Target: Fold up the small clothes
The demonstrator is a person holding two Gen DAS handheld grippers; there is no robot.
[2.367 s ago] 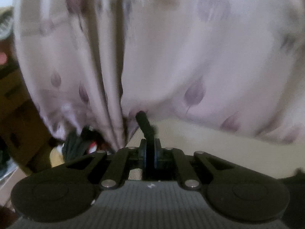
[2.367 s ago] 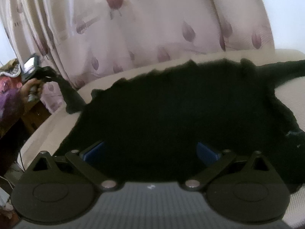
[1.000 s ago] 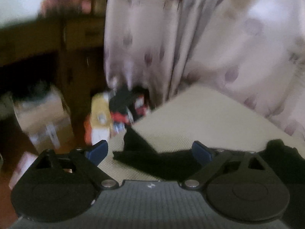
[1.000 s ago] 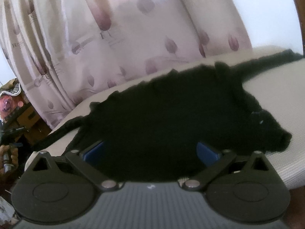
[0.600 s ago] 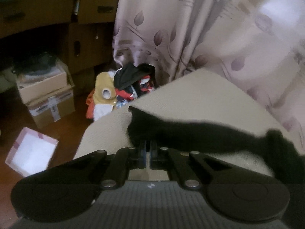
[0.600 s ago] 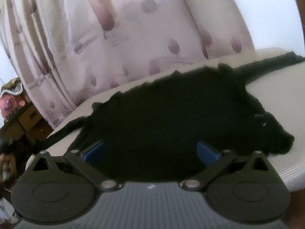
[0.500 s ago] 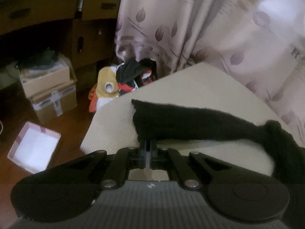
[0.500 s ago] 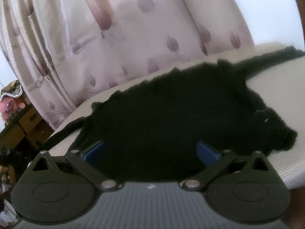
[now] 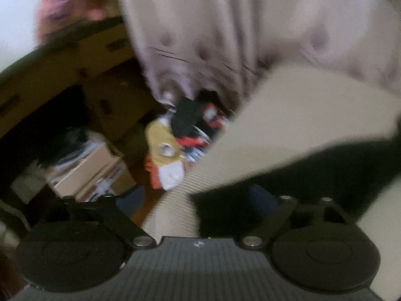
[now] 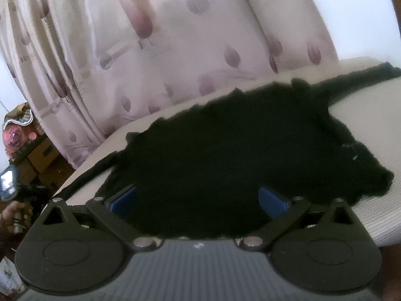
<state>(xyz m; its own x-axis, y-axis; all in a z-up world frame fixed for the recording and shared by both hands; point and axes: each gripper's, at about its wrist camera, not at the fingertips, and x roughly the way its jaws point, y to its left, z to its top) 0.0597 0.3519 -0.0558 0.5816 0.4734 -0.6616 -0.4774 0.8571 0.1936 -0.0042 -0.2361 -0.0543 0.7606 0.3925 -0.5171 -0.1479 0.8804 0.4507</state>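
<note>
The jaws of the left gripper (image 9: 198, 198) are opening wide, and the end of a long black sleeve (image 9: 313, 168) lies between its blue pads (image 9: 263, 197), which do not squeeze it. This gripper is tipped down and rolled to one side, so the room looks slanted and blurry. The jaws of the right gripper (image 10: 198, 198) stand wide apart and hold nothing. It points down a little over the fuzzy black knitted top (image 10: 238, 155), which lies spread flat on the cream woven cushion (image 10: 363, 213). A pale pink curtain with purple leaves (image 10: 175, 50) hangs behind. A heap of bright clothes (image 9: 180, 145) and cardboard boxes (image 9: 92, 173) sit on the floor.
</note>
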